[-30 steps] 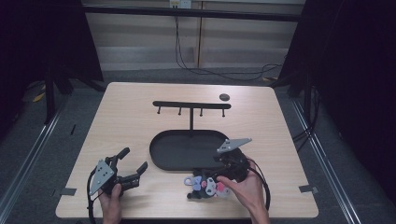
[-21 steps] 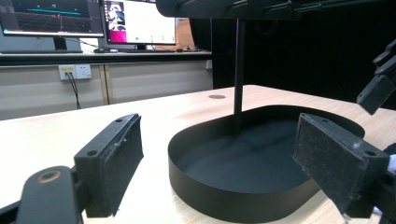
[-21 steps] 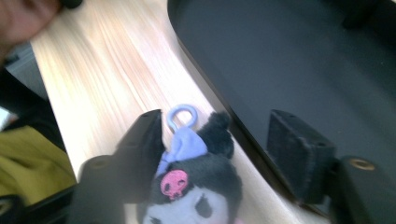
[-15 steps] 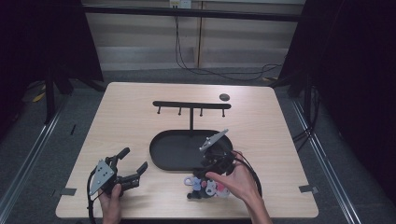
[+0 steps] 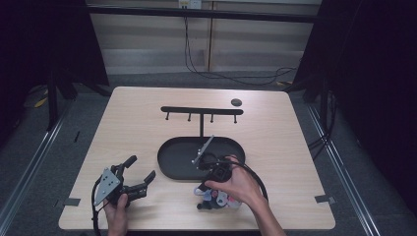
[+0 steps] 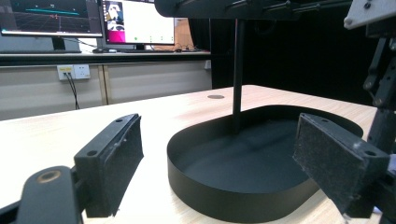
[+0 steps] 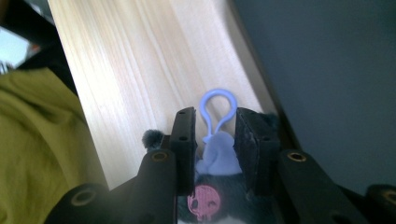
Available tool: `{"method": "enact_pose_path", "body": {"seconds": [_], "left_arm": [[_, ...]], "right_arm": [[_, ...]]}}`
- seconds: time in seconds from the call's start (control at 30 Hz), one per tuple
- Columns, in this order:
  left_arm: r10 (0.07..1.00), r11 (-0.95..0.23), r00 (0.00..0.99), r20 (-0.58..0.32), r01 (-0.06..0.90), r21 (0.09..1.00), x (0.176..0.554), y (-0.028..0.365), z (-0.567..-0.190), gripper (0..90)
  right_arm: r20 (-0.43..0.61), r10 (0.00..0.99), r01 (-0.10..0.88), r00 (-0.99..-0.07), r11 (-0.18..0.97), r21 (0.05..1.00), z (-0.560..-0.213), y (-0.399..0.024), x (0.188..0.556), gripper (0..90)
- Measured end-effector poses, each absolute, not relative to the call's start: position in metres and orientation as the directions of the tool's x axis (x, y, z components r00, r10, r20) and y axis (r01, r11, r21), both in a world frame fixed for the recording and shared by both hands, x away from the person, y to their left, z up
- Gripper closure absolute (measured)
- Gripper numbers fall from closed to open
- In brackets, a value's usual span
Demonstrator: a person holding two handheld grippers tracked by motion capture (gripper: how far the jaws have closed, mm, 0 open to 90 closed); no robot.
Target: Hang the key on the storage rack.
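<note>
A small dark plush keychain [image 5: 219, 200] with pink and white parts lies near the table's front edge. In the right gripper view its pink skull badge [image 7: 205, 205] and lilac clip loop [image 7: 217, 103] show from above. My right gripper [image 5: 209, 192] points down at it, and its jaws have just been closing. The lilac clip now stands between the pads of the right gripper [image 7: 215, 123], with a thin gap beside the loop. My left gripper [image 5: 141, 167] rests at the front left, open and holding nothing; in its own view the left gripper [image 6: 219, 126] faces the tray.
A black oval tray [image 5: 169, 152] sits mid-table, its wall [image 6: 224, 196] close before the left jaws. From it rises a hanger stand [image 5: 201, 110] with several hooks on a post [image 6: 239, 70]. A small black disc [image 5: 236, 102] lies at the back right.
The right gripper has moved left along the tray's front edge to above the plush keychain. Its grey plate has tilted. The left gripper has stayed put.
</note>
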State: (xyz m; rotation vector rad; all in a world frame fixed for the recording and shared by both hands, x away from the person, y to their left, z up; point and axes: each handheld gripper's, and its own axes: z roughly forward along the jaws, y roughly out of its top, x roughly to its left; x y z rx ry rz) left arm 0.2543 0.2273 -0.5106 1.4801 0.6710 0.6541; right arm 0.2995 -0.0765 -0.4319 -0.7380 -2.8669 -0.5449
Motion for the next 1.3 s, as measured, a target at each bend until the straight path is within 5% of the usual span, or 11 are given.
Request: {"method": "enact_pose_path", "body": {"seconds": [0.57,1.0,1.17,1.3], "left_arm": [[0.743,-0.007,0.669,-0.003,0.012,1.000,0.255,0.227,-0.511,15.4],[0.739,-0.007,0.673,-0.004,0.014,1.000,0.254,0.228,-0.511,15.4],[0.739,-0.008,0.673,-0.003,0.013,1.000,0.254,0.228,-0.511,15.4],[0.740,0.000,0.672,-0.011,0.016,1.000,0.254,0.227,-0.511,15.4]], "right_arm": [[0.219,0.398,0.429,-0.891,0.896,0.117,-0.454,-0.050,0.313,69.2],[0.227,0.405,0.433,-0.886,0.897,0.086,-0.462,-0.045,0.318,70.1],[0.234,0.393,0.418,-0.889,0.906,0.068,-0.466,-0.042,0.319,63.5],[0.216,0.380,0.400,-0.900,0.914,0.060,-0.467,-0.040,0.318,74.6]]}}
